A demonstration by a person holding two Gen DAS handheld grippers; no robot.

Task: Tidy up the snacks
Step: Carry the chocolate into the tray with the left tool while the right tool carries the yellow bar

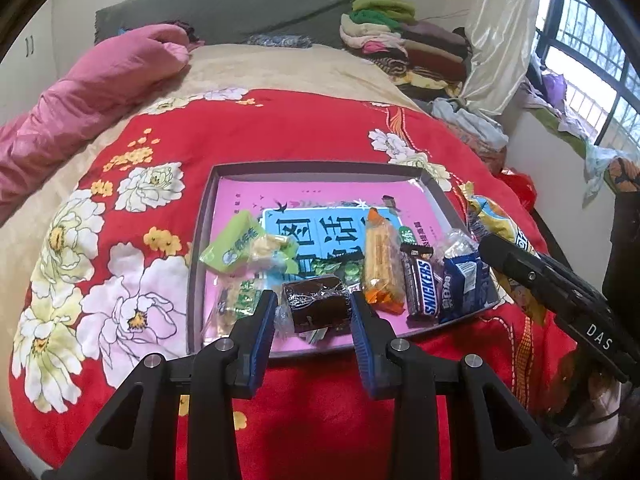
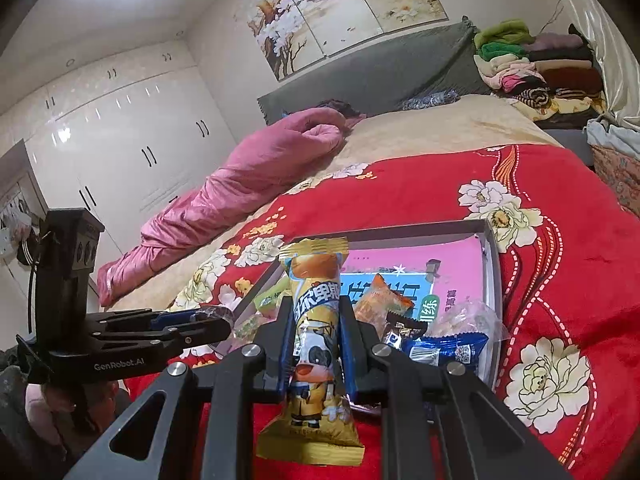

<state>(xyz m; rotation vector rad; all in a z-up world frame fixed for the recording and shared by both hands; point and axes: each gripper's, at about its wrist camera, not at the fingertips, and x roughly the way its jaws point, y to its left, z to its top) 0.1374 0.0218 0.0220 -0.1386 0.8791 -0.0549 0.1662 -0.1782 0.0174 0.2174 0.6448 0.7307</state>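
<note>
A shallow grey box with a pink and blue lining lies on the red floral bedspread. In it lie a green packet, an orange wafer pack, a Snickers bar and a blue packet. My left gripper is shut on a dark brown wrapped cake at the box's near edge. My right gripper is shut on a yellow snack bag with a cow picture, held upright at the box's right side; the bag also shows in the left wrist view.
The box sits mid-bed on the red bedspread. A pink quilt lies along the left side. Folded clothes are stacked at the head of the bed. White wardrobes stand to the left.
</note>
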